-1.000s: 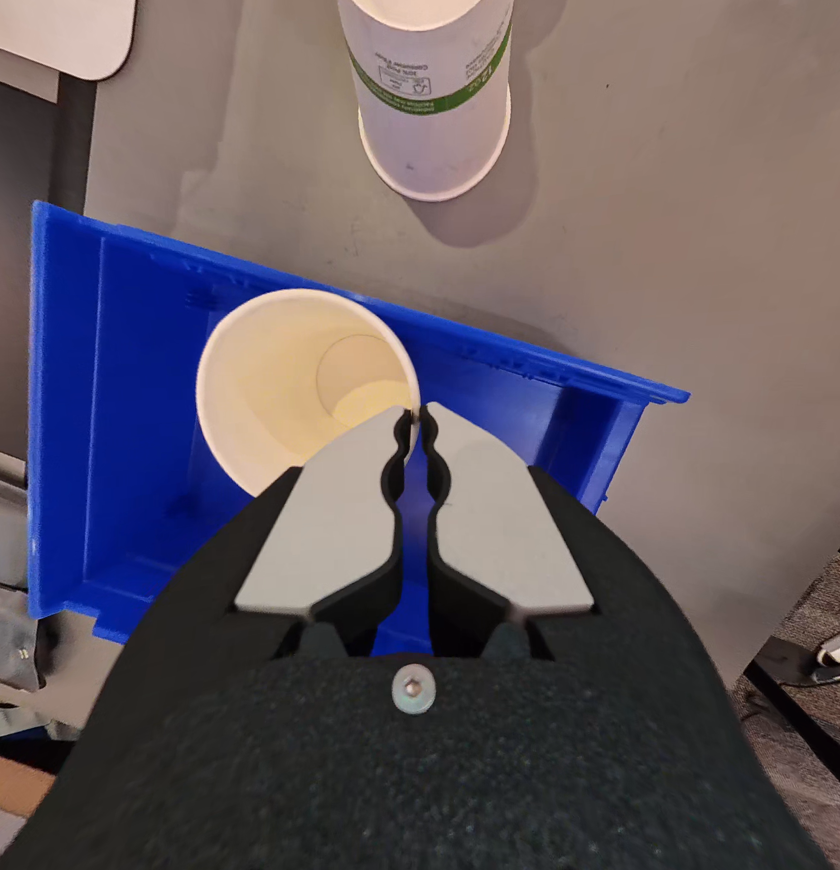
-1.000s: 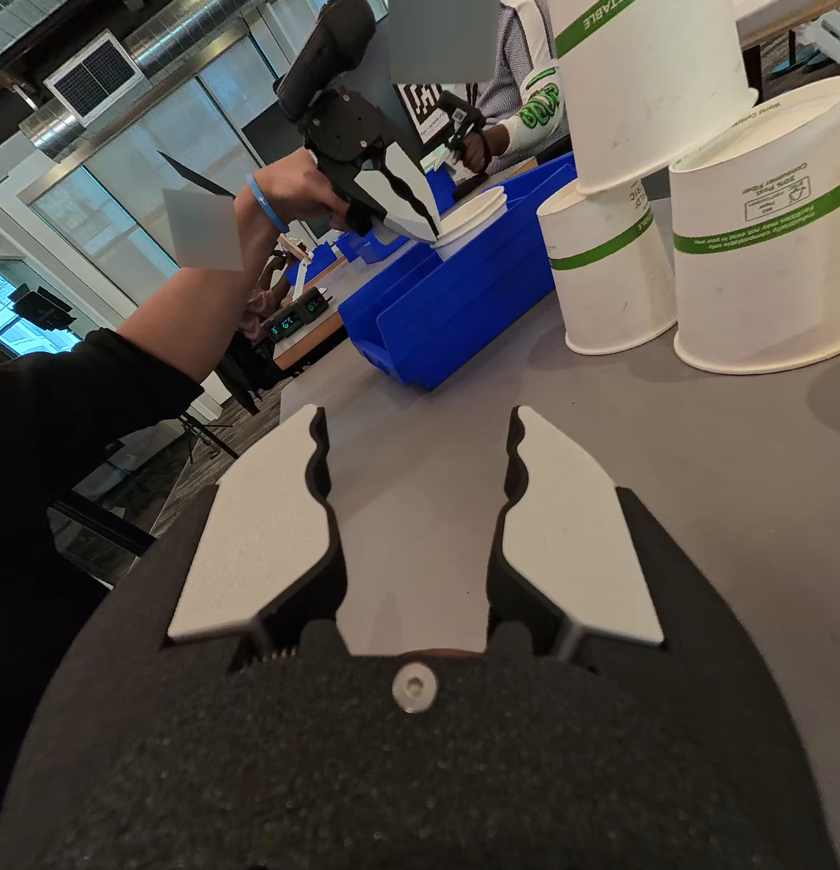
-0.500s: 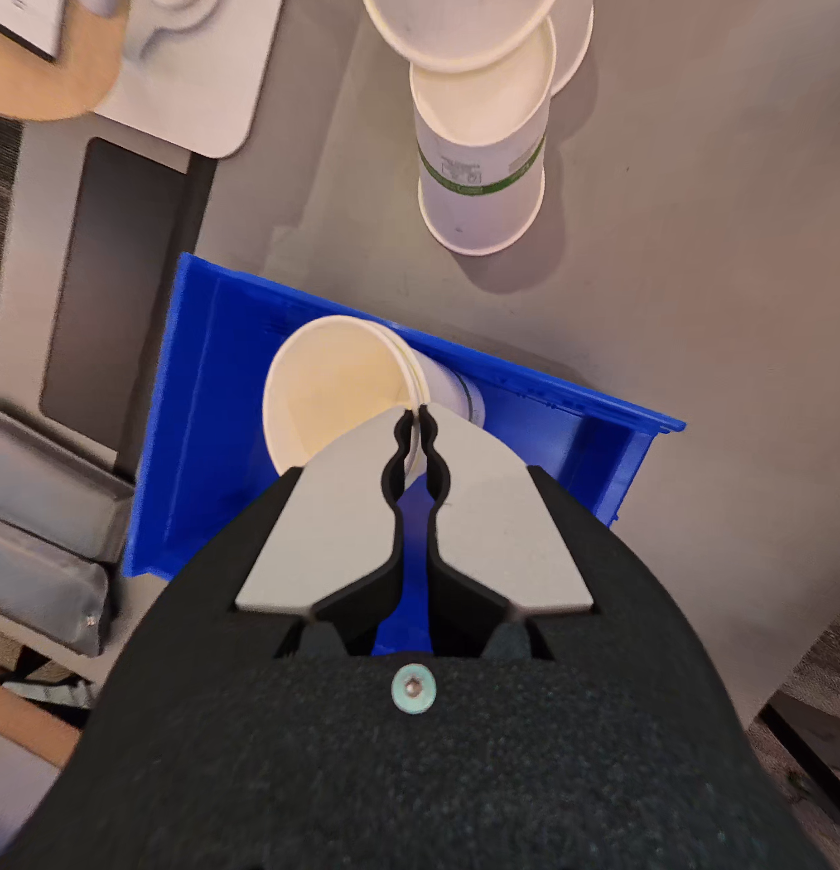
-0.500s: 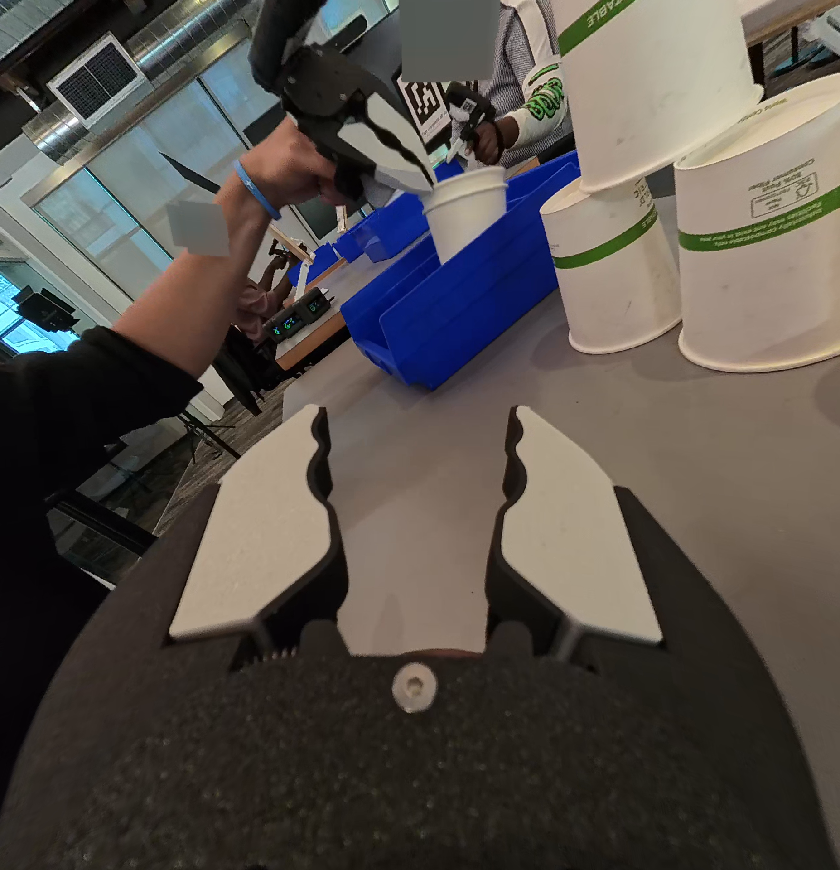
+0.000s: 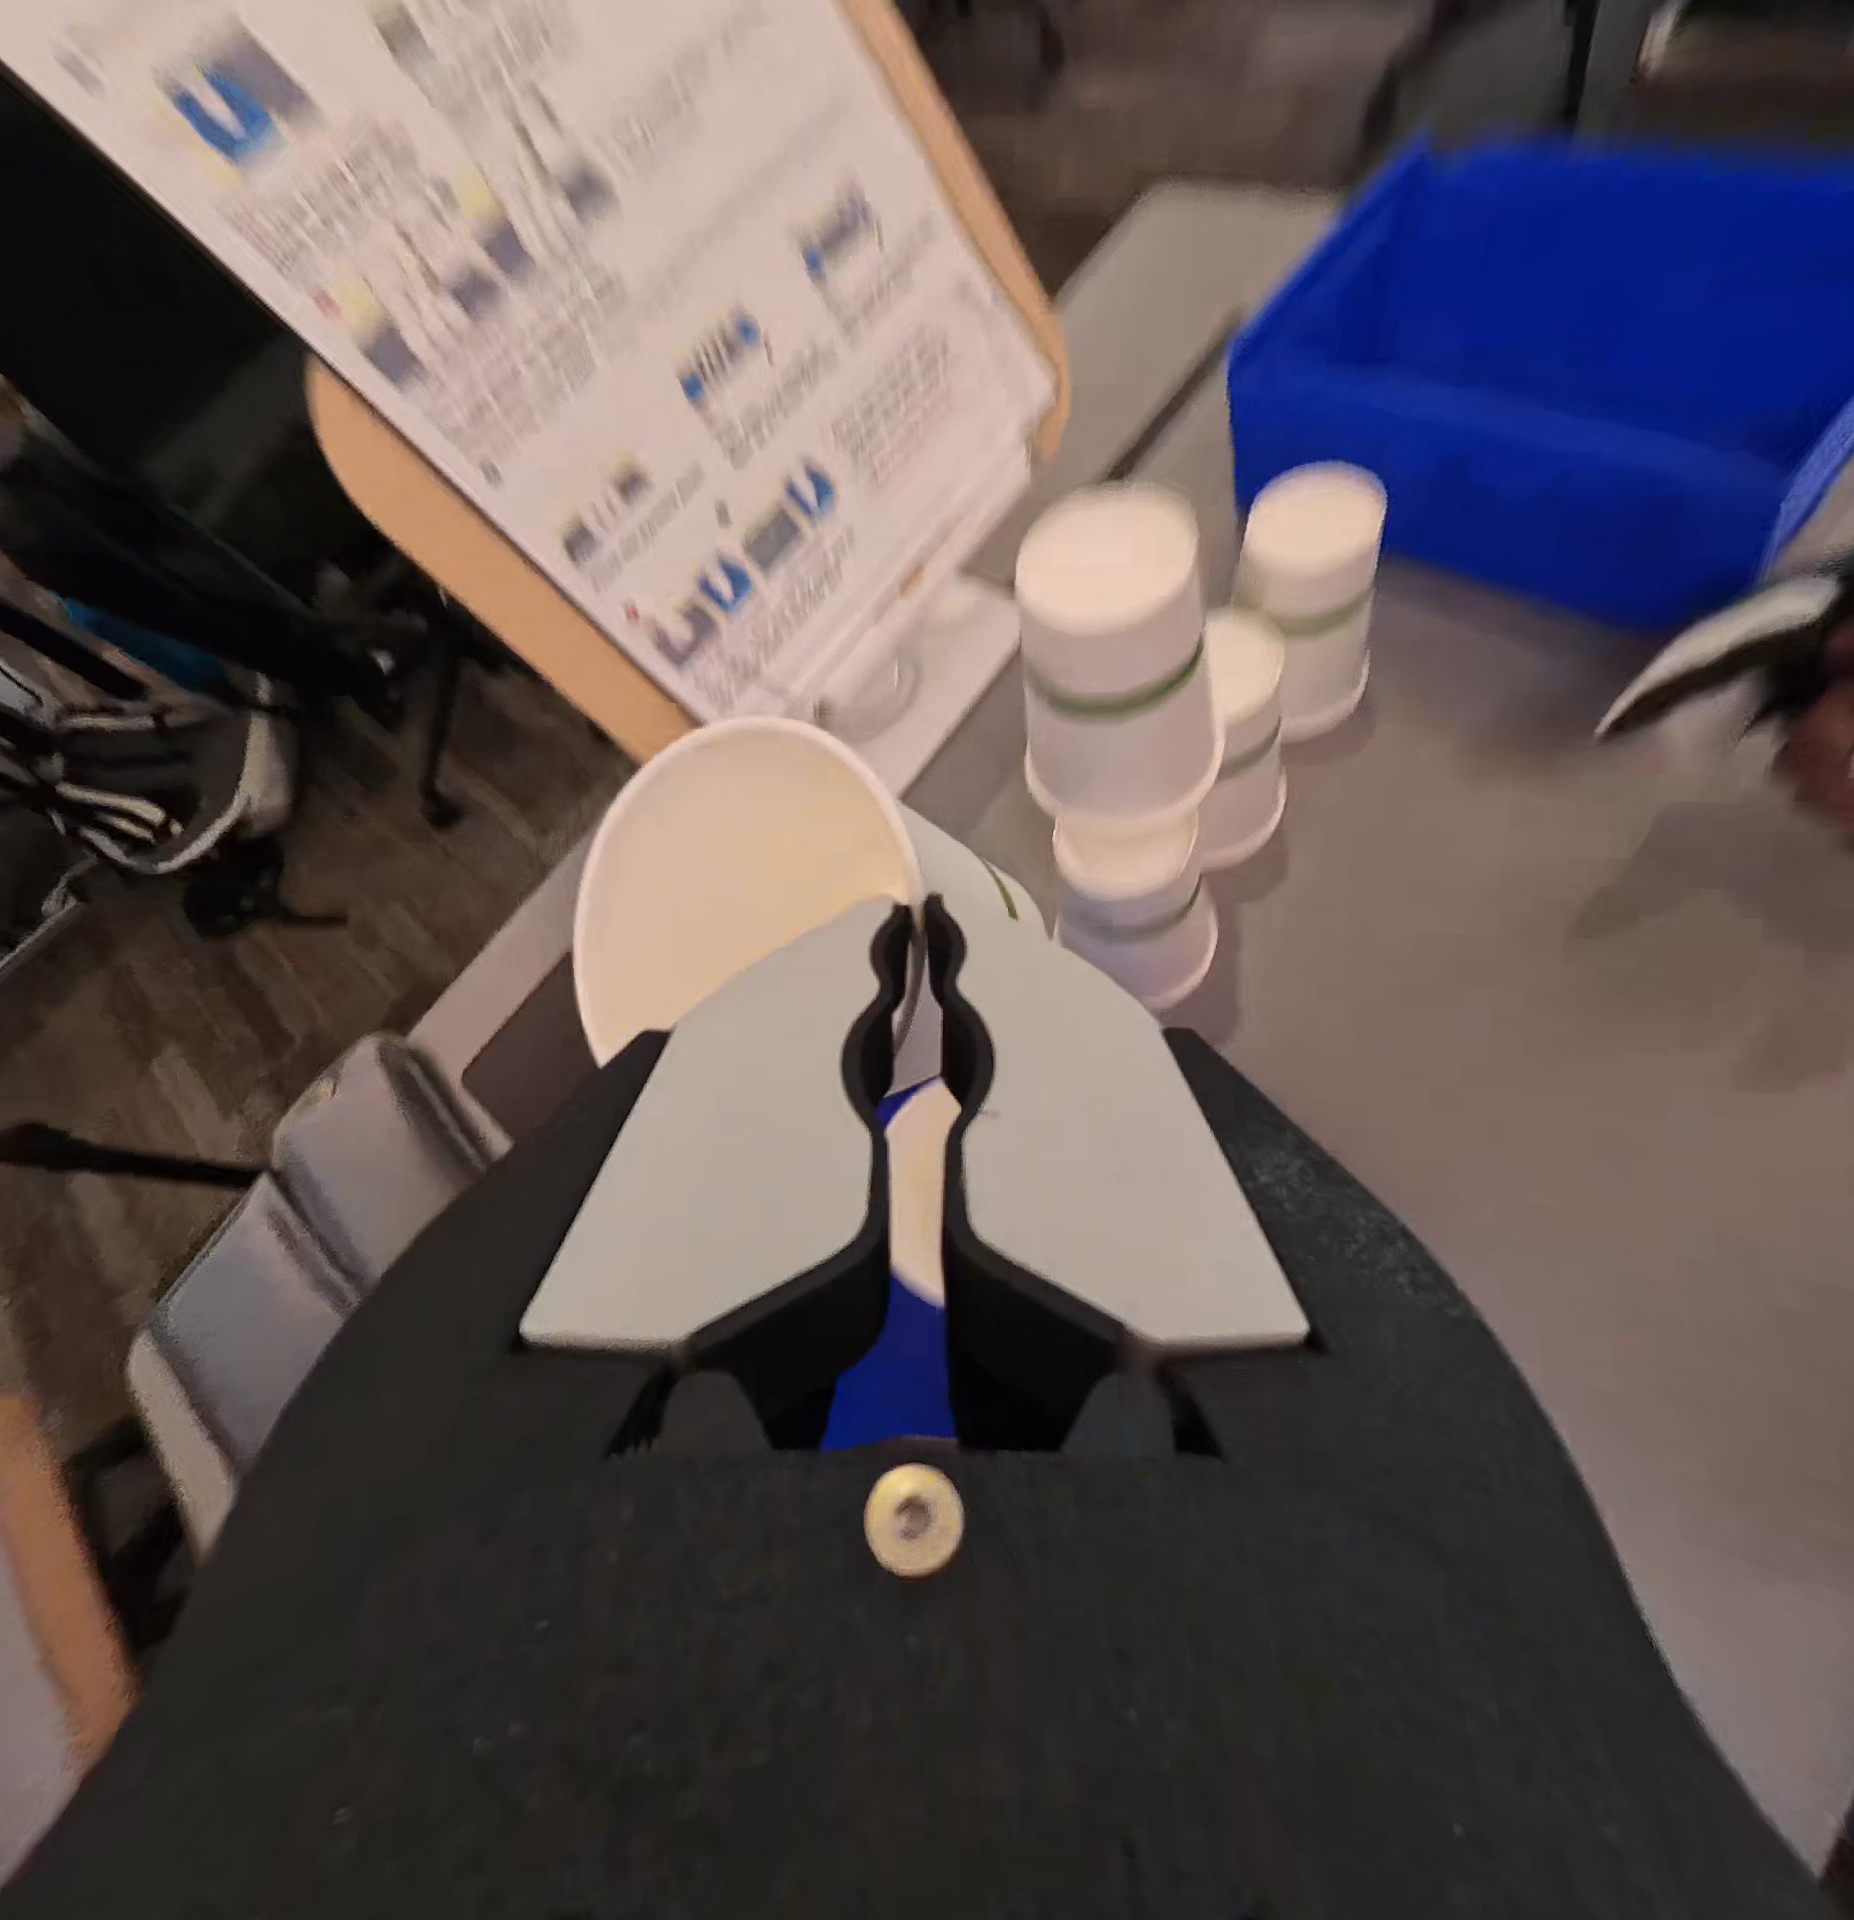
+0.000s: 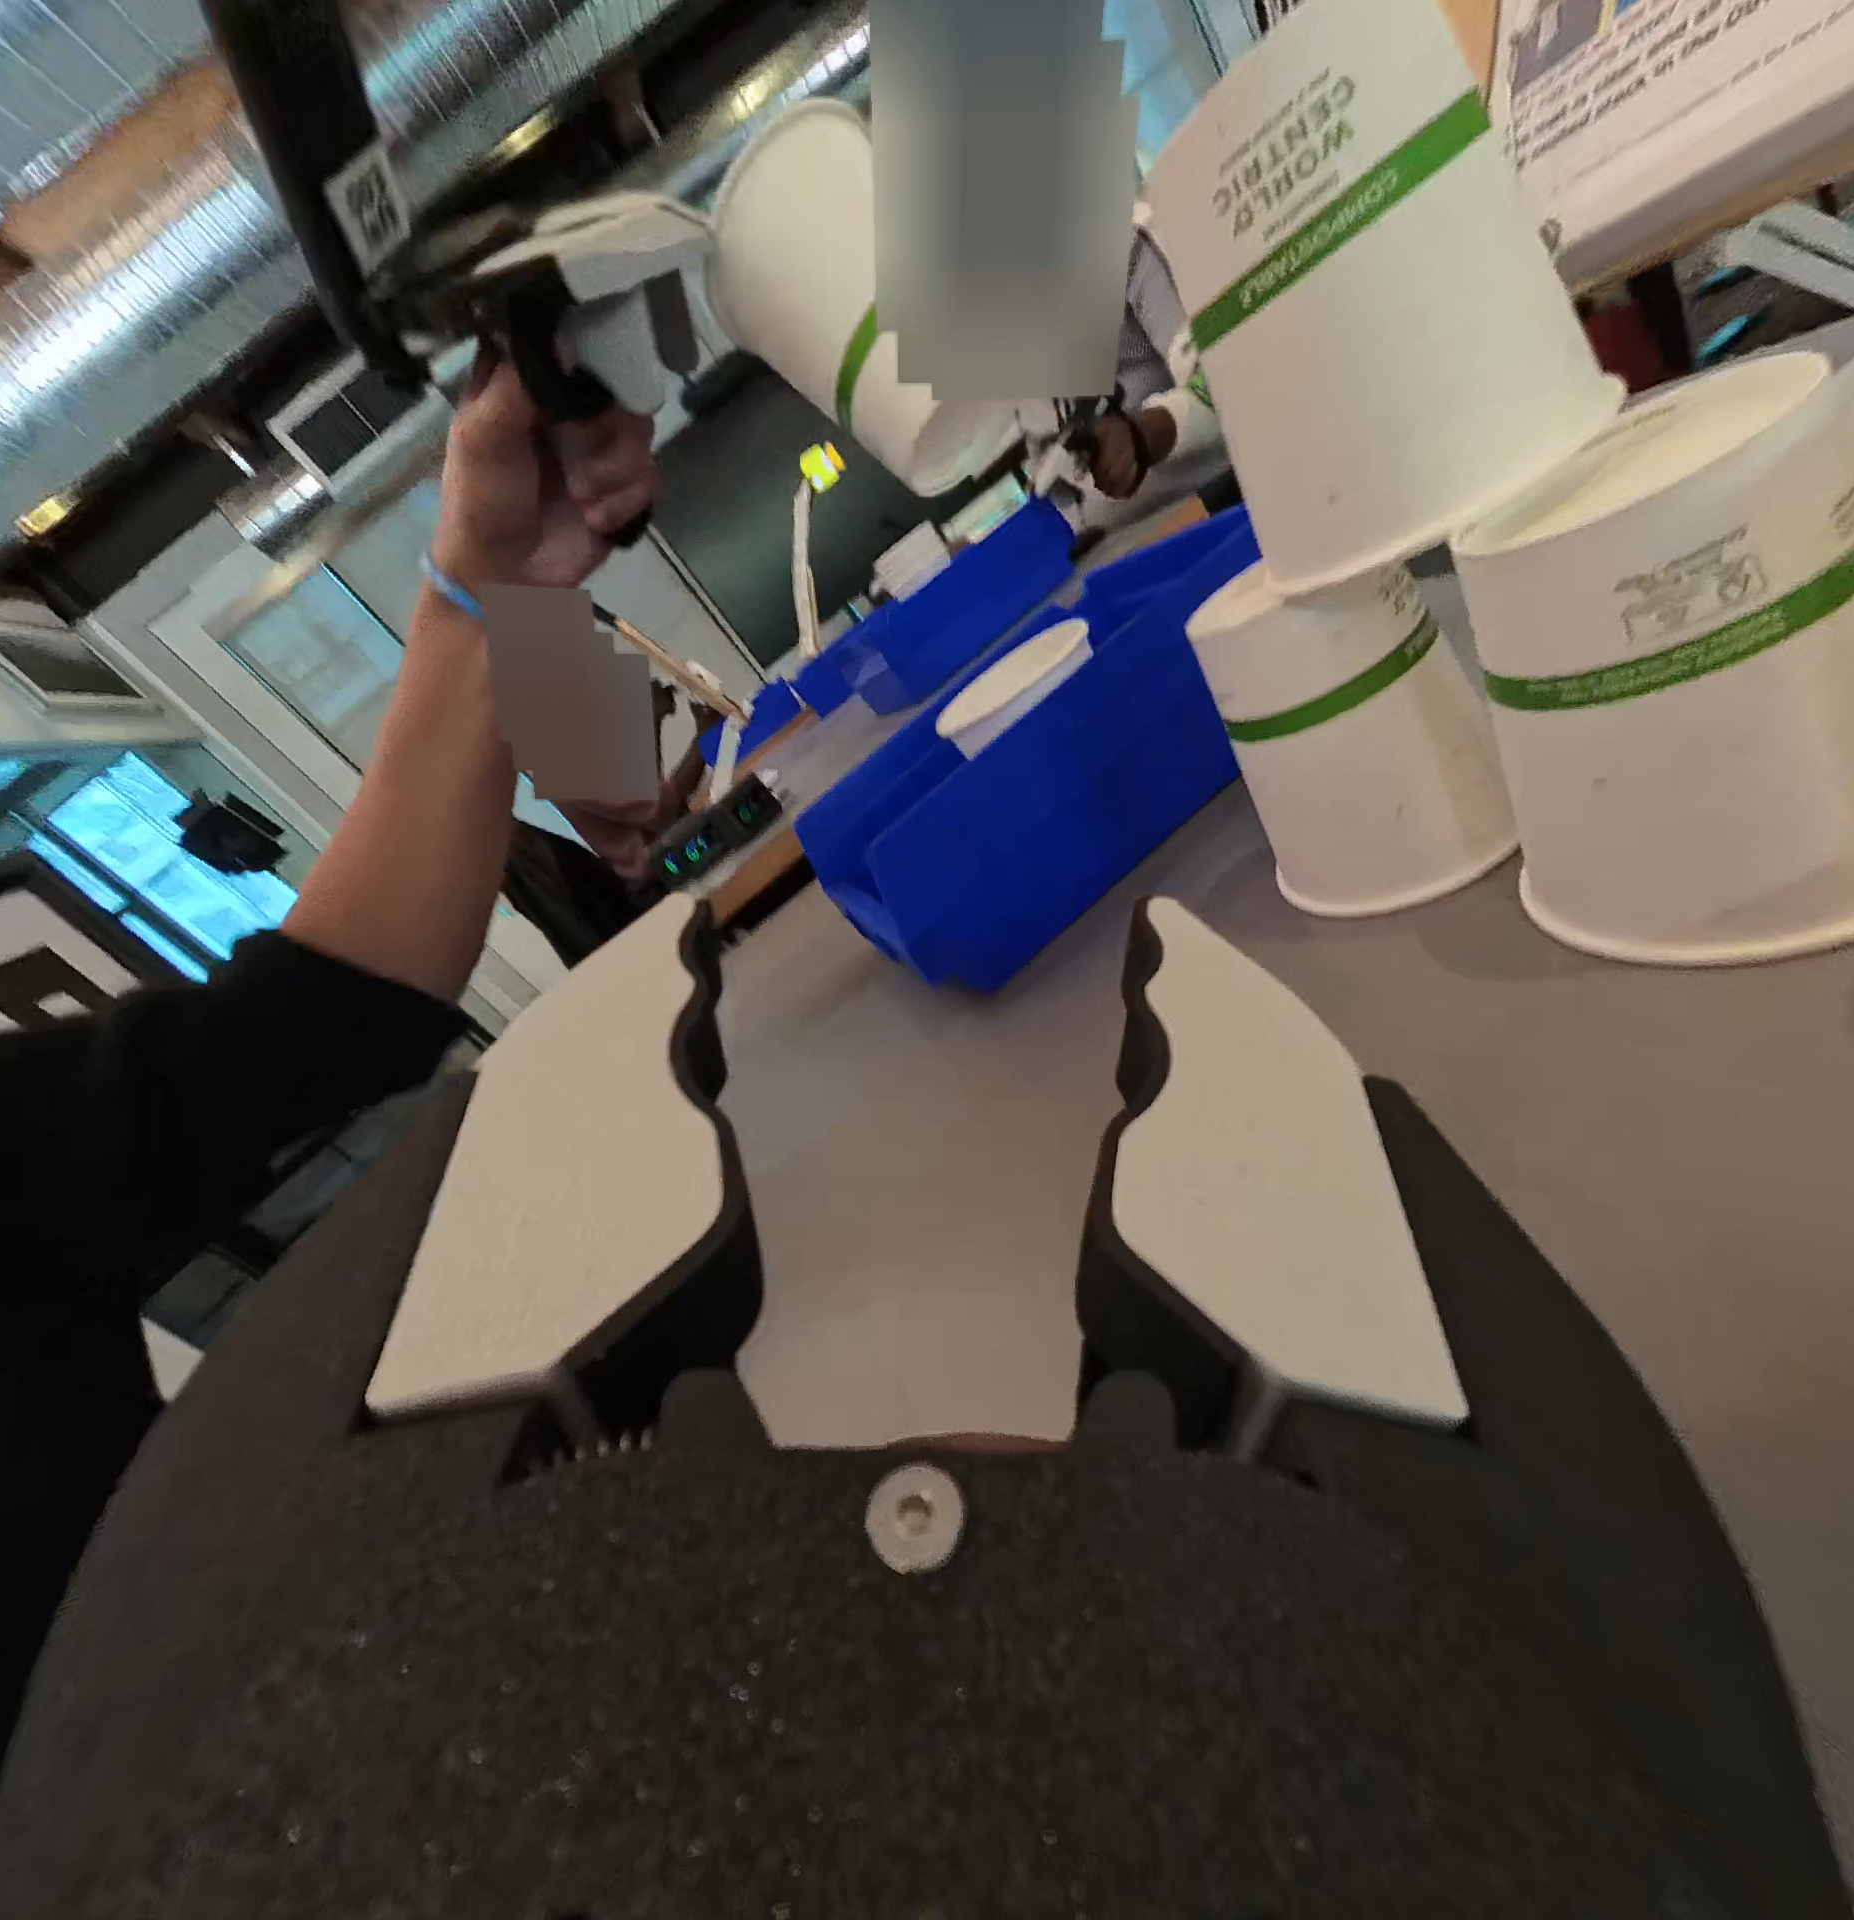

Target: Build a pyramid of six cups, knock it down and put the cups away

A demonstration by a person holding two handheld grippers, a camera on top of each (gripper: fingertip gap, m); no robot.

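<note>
**One cup aloft in the left tongs, a part-built stack on the table**

The left tongs (image 5: 912, 914) are clamped on the rim of one white paper cup (image 5: 736, 873), their two tips pressed together over its edge. In the right wrist view that cup (image 6: 809, 270) is held high above the table, tipped on its side with its mouth toward the tongs, and the hand (image 6: 533, 468) gripping the left tongs' handle is raised well off the table.

On the grey table (image 5: 1525, 1091) stands the stack (image 5: 1131, 769), all cups upside down with a green band. The left wrist view shows four: one lifted cup resting on the cups beneath it, a near one under it, and two more on the table farther off. The right wrist view shows three of these clearly, two on the table and one on top (image 6: 1349, 312), bridging them; at the right edge a sliver of another may show, but I cannot tell.

One more white cup (image 6: 1011, 686) sits in the nearest blue bin (image 6: 1016, 831), only its rim showing above the wall. Further blue bins lie behind it; the blur prevents a sure count.

The right tongs (image 6: 918, 997) stand apart, holding nothing, low over the bare table near the stack.

A printed board (image 5: 632, 343) leans at the far left of the table.
</note>
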